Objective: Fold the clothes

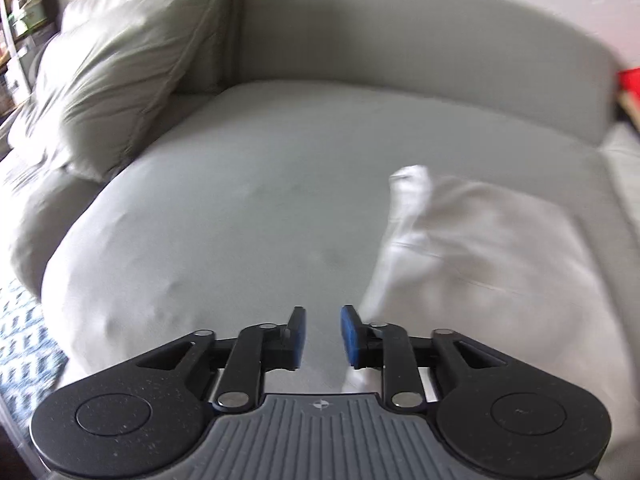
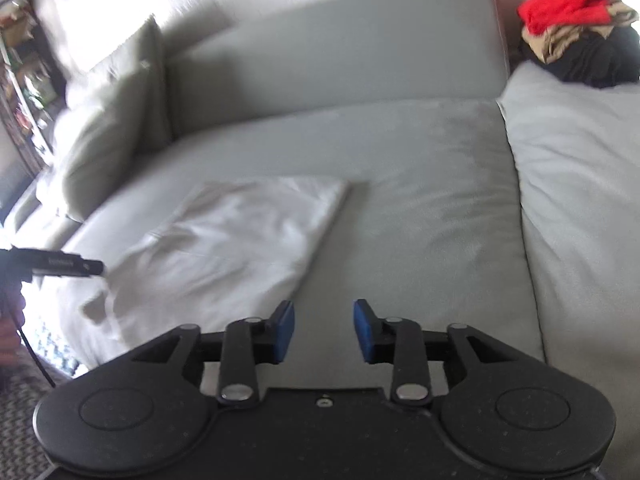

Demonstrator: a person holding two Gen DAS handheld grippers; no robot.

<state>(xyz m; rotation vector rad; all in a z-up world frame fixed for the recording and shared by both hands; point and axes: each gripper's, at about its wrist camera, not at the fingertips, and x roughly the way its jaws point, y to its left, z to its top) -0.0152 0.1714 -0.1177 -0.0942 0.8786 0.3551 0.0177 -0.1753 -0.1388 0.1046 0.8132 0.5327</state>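
A white garment (image 2: 224, 244) lies partly folded on the grey sofa seat (image 2: 400, 184); it also shows in the left wrist view (image 1: 472, 248), to the right of my left gripper. My left gripper (image 1: 323, 322) is open and empty above the seat, its right finger near the garment's left edge. My right gripper (image 2: 324, 316) is open and empty above the bare seat, just right of the garment's near corner. The left gripper's body shows in the right wrist view (image 2: 56, 266) at the far left, by the garment's left side.
A pile of clothes with a red piece on top (image 2: 576, 28) sits at the far right on a grey cushion (image 2: 580, 184). Grey pillows (image 1: 120, 80) lean at the sofa's left end. A patterned rug (image 1: 20, 344) lies on the floor below left.
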